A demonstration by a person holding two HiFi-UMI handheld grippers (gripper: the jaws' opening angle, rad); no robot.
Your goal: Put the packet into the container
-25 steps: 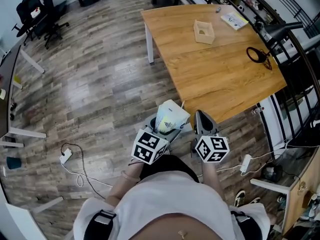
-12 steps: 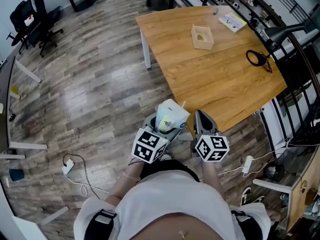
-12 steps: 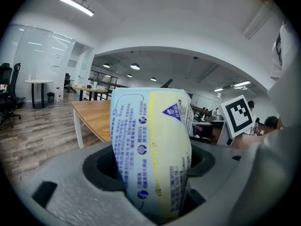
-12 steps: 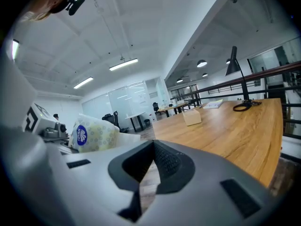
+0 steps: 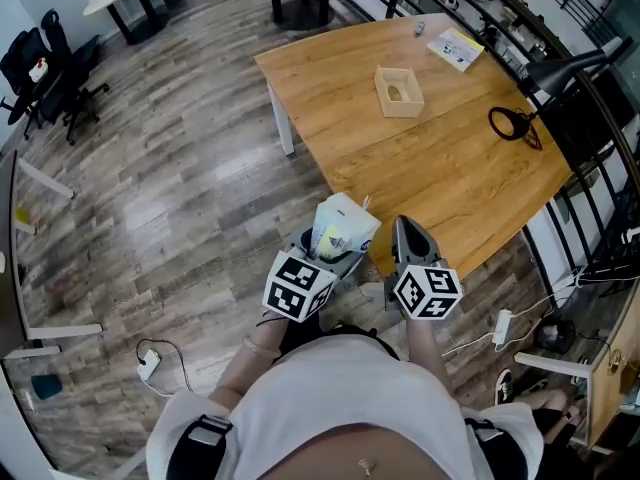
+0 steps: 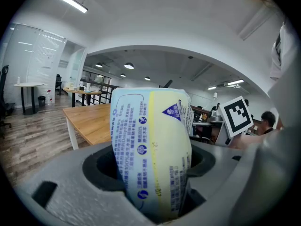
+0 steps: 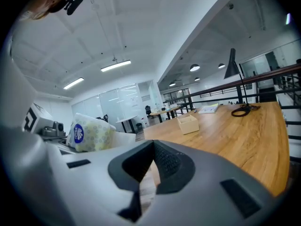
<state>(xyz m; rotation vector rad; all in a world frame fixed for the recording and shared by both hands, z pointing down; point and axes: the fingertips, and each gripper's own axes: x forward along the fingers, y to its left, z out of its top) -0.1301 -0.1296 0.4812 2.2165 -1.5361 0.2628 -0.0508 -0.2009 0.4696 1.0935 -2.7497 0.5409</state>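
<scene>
A pale yellow and blue packet [image 5: 340, 230] stands upright in my left gripper [image 5: 333, 248], which is shut on it; in the left gripper view the packet [image 6: 150, 149] fills the gap between the grey jaws. My right gripper [image 5: 408, 236] is beside it, shut and empty, with its jaws meeting at the tips [image 7: 151, 147]. The container, a small open wooden box [image 5: 399, 90], sits far ahead on the wooden table [image 5: 440, 168]. The right gripper view also shows the box [image 7: 188, 124] and the packet [image 7: 91, 133]. Both grippers hover over the floor, short of the table's near edge.
On the table lie a black coiled cable [image 5: 512, 123] and a booklet [image 5: 458, 48]. A black lamp [image 5: 570, 63] and a railing stand along the right. Office chairs [image 5: 45, 68] are far left. A cord with a plug [image 5: 150, 363] lies on the wood floor.
The table and box have slid left and slightly nearer in the head view as the person moved. Both grippers keep the same pose and the packet stays held.
</scene>
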